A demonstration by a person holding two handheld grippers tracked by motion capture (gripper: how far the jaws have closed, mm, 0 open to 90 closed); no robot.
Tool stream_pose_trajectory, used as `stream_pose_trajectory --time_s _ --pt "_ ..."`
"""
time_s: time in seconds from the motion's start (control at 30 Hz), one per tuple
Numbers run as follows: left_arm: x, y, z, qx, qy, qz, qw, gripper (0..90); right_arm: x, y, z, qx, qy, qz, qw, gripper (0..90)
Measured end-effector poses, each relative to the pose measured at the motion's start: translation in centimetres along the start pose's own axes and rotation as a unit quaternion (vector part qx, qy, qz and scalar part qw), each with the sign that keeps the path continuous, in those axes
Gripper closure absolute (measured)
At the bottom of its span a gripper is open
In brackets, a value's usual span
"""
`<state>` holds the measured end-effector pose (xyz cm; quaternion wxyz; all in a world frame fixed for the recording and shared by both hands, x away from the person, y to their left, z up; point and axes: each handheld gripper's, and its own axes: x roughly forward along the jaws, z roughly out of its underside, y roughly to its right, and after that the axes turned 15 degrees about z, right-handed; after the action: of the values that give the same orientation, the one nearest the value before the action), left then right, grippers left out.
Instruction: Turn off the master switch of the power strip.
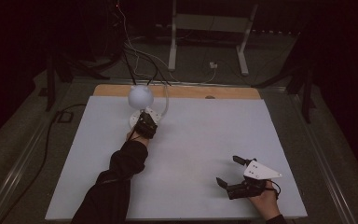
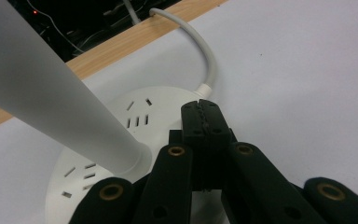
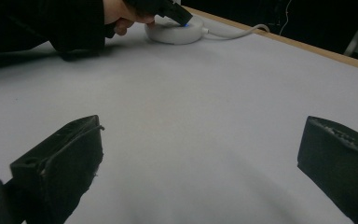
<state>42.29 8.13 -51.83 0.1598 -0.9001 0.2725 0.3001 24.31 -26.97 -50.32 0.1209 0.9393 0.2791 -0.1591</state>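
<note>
The left gripper (image 1: 146, 124) is seen at the upper centre-left of the high view, its jaws pressed together with nothing between them, the tips resting over the round white base (image 1: 142, 117) of a desk lamp. In the left gripper view the closed jaw tips (image 2: 204, 120) lie at the middle of the frame, upon or just above the far rim of the lamp base (image 2: 135, 119), whose top is marked with groups of small slots; actual contact cannot be judged. A white conical stem (image 2: 51, 93) is seen rising from the base toward the upper left of that frame, and in the high view a white globe-shaped lamp head (image 1: 140, 95) is seen just above the base. A white cable (image 2: 200, 51) is run from the base's far edge to the wooden edge (image 2: 121, 42) of the desk at the top. The left hand (image 1: 135, 136) and dark sleeve (image 1: 114, 179) extend toward the bottom of the high view. The right gripper (image 1: 230, 171) is held at the lower right of the high view, its jaws spread wide and empty, low over the white desk surface (image 1: 196, 140). In the right gripper view its two jaws stand at the lower left and lower right, and the lamp base (image 3: 172, 32) is seen at the top with a small blue light (image 3: 187, 24) on it.
</note>
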Motion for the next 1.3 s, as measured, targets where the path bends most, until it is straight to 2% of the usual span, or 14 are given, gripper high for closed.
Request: stream_pose_trajectory --time_s 0.13,0.33,0.37,0.43,0.53,0.57,0.63,0.73,0.83,0.87,0.97,1.17,1.2,1.3 --pt "0.0 -0.2 0.0 -0.002 -0.003 -0.001 1.0000 90.0 0.0 0.0 0.0 0.000 0.000 -0.001 1.0000 0.1" --pt "0.0 -0.2 -0.3 0.010 -0.016 0.000 0.9998 90.0 0.1 0.0 0.0 -0.002 -0.001 -0.002 1.0000 0.1" --pt "0.0 -0.1 -0.3 0.019 -0.020 -0.002 0.9996 90.0 0.1 -0.1 0.0 -0.001 -0.001 -0.002 1.0000 0.1" --pt "0.0 -0.2 -0.5 0.019 -0.025 0.000 0.9995 90.0 0.1 -0.1 0.0 -0.002 -0.001 -0.002 1.0000 0.1" --pt "0.0 -0.4 -0.5 0.021 -0.027 0.011 0.9993 90.0 0.1 -0.1 0.0 -0.002 0.000 -0.002 1.0000 0.1" --pt "0.0 -0.3 -0.6 0.031 -0.032 0.008 0.9990 90.0 0.1 -0.1 0.0 -0.001 -0.001 -0.003 1.0000 0.1" --pt "0.0 -0.3 -0.8 0.031 -0.040 0.010 0.9987 90.0 0.1 -0.1 0.0 -0.001 -0.001 -0.002 1.0000 0.1" --pt "0.0 -0.3 -0.9 0.045 -0.050 0.010 0.9977 90.0 0.1 -0.1 0.0 -0.002 -0.001 -0.003 1.0000 0.1" --pt "0.1 -0.4 -0.9 0.042 -0.051 0.016 0.9977 90.0 0.1 -0.1 0.0 -0.002 -0.001 -0.003 1.0000 0.1" --pt "0.1 -0.3 -0.9 0.054 -0.054 0.009 0.9970 90.0 0.1 -0.1 0.0 -0.002 -0.001 -0.003 1.0000 0.1" --pt "0.1 -0.1 -0.9 0.059 -0.055 0.002 0.9968 90.0 0.1 -0.1 0.0 -0.002 -0.001 -0.002 1.0000 0.1" --pt "0.1 -0.3 -1.1 0.053 -0.059 0.010 0.9968 90.0 0.1 -0.1 0.0 -0.001 -0.001 -0.003 1.0000 0.1" --pt "0.1 -0.3 -1.1 0.047 -0.059 0.012 0.9971 90.0 0.1 -0.1 0.0 -0.001 -0.001 -0.003 1.0000 0.1" --pt "0.1 -0.3 -1.2 0.057 -0.064 0.009 0.9963 90.0 0.1 -0.1 0.0 -0.001 -0.001 -0.003 1.0000 0.1"
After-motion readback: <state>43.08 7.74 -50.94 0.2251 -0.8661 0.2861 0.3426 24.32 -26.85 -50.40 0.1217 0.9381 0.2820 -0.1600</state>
